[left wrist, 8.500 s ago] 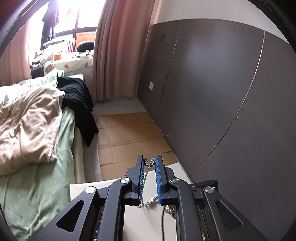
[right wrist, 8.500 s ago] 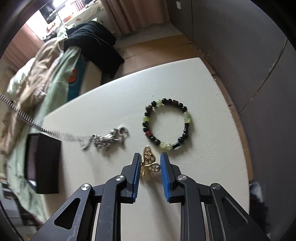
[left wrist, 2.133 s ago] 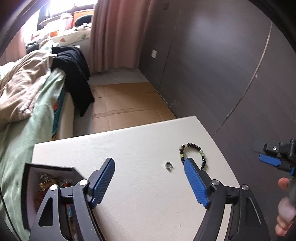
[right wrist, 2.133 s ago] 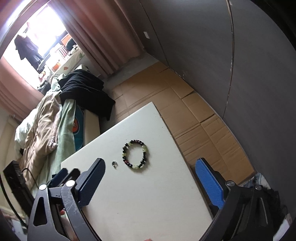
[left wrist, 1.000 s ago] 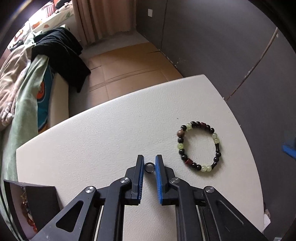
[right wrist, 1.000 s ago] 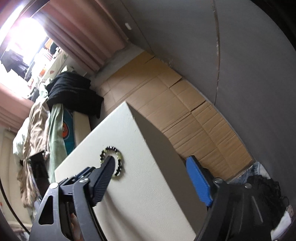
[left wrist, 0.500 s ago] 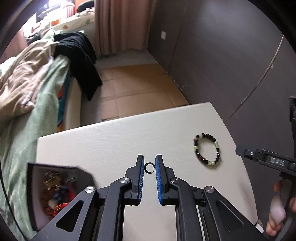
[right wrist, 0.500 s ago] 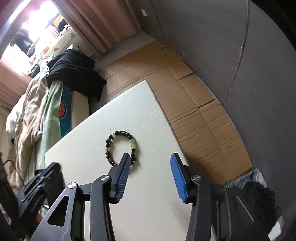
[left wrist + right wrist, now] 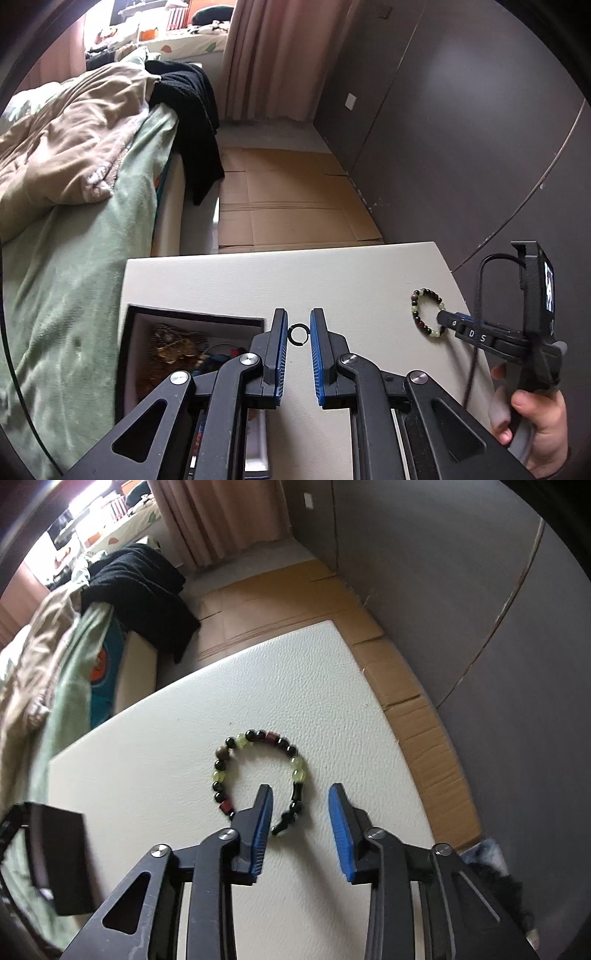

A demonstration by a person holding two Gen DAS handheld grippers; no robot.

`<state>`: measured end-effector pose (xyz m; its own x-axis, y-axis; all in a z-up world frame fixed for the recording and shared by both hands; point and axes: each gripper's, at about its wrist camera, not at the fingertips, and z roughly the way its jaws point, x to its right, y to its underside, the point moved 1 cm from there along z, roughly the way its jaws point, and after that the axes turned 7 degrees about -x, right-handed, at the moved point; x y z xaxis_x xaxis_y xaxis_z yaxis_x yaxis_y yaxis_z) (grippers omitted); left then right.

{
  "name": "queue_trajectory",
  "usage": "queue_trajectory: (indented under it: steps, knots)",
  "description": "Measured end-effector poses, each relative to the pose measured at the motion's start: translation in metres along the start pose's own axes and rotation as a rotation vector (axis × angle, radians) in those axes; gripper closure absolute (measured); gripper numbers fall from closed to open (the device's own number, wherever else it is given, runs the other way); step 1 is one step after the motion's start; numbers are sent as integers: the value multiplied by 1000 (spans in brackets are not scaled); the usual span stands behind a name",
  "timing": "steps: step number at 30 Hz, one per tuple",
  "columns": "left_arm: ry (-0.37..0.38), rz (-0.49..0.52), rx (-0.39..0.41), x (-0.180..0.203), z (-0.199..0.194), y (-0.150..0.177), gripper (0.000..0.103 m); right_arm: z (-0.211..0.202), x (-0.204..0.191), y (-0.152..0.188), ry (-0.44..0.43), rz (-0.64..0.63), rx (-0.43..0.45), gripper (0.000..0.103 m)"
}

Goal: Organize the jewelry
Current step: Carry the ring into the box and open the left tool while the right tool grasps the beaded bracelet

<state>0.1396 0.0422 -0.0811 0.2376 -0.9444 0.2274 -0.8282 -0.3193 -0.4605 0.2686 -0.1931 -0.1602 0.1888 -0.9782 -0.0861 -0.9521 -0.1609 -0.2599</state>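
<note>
left wrist: ring point(image 9: 297, 334) between left gripper point(image 9: 298, 325) pads

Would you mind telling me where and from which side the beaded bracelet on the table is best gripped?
Probably the near-right arc of the beaded bracelet, taken from above. It lies flat as an open loop on the table, so one finger can go inside the ring and one outside. The right gripper is already placed that way, its jaws closing with that strand between them, pads not yet pressing.
</note>
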Motion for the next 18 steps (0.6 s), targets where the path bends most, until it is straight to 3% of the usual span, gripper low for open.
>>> queue_trajectory:
  steps: [4,5,7,10,16,18]
  knots:
    - [-7,-4,3,-12,-8,1,90,1,-13,1,115,-51,18,78]
    - [-9,-8,2,-15,-9,1,90,0,-16,1,125,-64,25,86]
    - [-21,-24,-1,-25,-11,1,90,0,-21,1,136,-91,27,93]
    - [-34,-48,-12,-35,-12,2,90,-3,-21,0,152,-98,27,95]
    - [-51,-65,-38,-46,-11,8,90,-18,-4,2,7,-35,22,95]
    - [-47,-90,-37,-52,-10,10,90,-30,0,5,-89,-13,35,95]
